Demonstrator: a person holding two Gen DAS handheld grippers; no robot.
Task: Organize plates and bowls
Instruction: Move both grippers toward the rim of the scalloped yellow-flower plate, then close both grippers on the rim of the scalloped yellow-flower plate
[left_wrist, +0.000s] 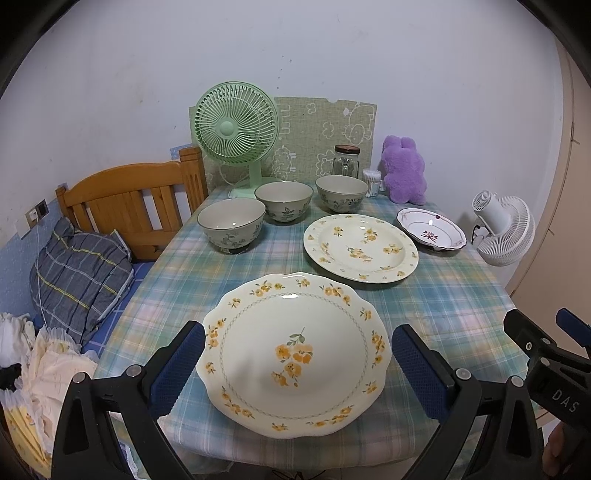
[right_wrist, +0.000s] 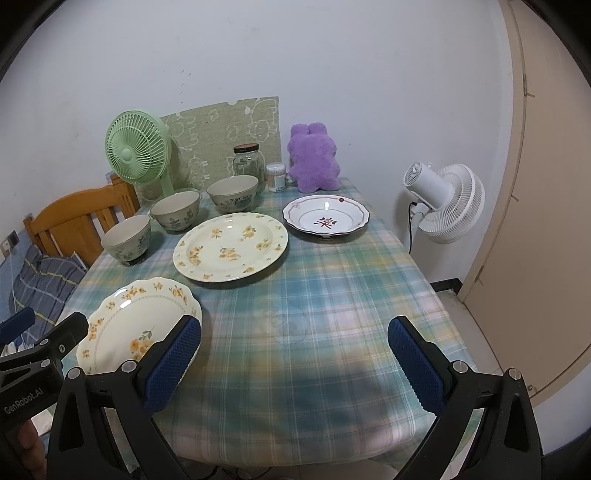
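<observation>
Left wrist view: the left gripper (left_wrist: 297, 363) gapes wide around a scalloped floral plate (left_wrist: 293, 352) on the plaid tablecloth (left_wrist: 443, 295). At 12 o'clock stand three empty glazed bowls (left_wrist: 231, 225).

Right wrist view: the right gripper (right_wrist: 293, 360) is spread wide over bare cloth; the round plate (right_wrist: 231, 251) lies at 11 o'clock.

Glossy ceramic scalloped plate (left_wrist: 295, 354), woven plaid tablecloth (right_wrist: 314, 295), wooden headboard (left_wrist: 129, 206)

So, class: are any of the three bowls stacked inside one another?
No: the left bowl, the middle bowl and the right bowl each stand separately on the tablecloth, side by side.
</observation>
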